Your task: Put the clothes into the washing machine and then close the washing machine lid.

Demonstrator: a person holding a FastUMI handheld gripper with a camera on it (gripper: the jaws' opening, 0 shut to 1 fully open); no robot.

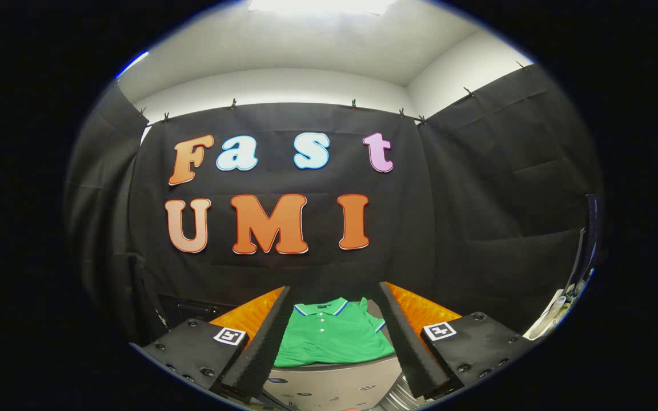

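We find the green polo shirt (334, 337) lying folded on the grey top of the washing machine (329, 382), collar toward the booth wall. The tool (333, 337) stands wide open, its two fingers (260, 348) flanking the shirt on either side, apparently above it; we cannot confirm any contact. The tool points level toward the wall.

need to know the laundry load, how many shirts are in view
1: a green shirt lies folded on the grey washer, just ahead of the open tongs and seen between their fingers. Others could be hidden behind the fingers or under it.
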